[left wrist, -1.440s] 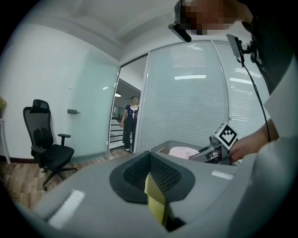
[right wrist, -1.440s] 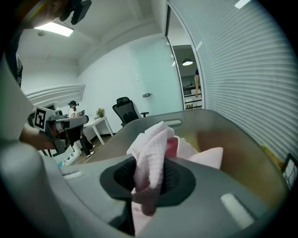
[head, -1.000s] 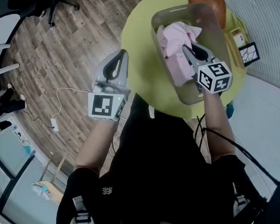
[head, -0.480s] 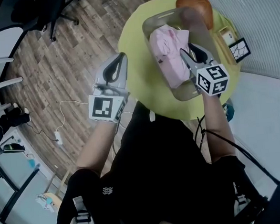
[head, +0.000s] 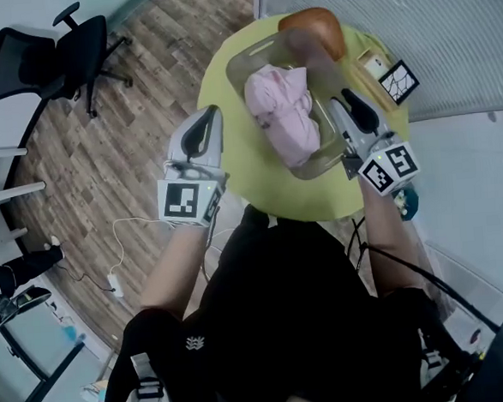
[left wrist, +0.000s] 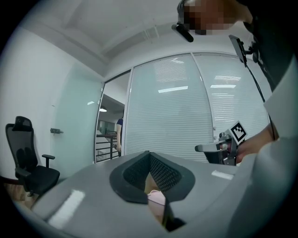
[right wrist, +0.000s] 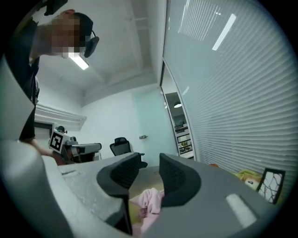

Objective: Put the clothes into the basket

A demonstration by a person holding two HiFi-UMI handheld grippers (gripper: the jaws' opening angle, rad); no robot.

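Pink clothes [head: 282, 116] lie bunched in a translucent grey basket [head: 236, 75] on a round yellow-green table [head: 254, 174]. My right gripper [head: 343, 103] is held level over the basket's right rim, above the clothes and clear of them. It is open; its jaws have just been closing a little, with nothing between them. In the right gripper view [right wrist: 150, 162] the pink clothes [right wrist: 149, 202] show far below the gap. My left gripper [head: 210, 114] is held at the table's left edge, shut and empty, its tips meeting in the left gripper view [left wrist: 149, 155].
An orange-brown rounded object [head: 310, 22] stands at the basket's far end. A small patterned card [head: 396, 81] and a little box sit on the table's right side. On the wood floor are an office chair [head: 57, 56] and a white cable [head: 122, 248]. Blinds fill the right wall.
Both grippers have risen. The right one has come up and back from the pink clothes in the basket to its right rim, leaving them there. The left one has shifted slightly.
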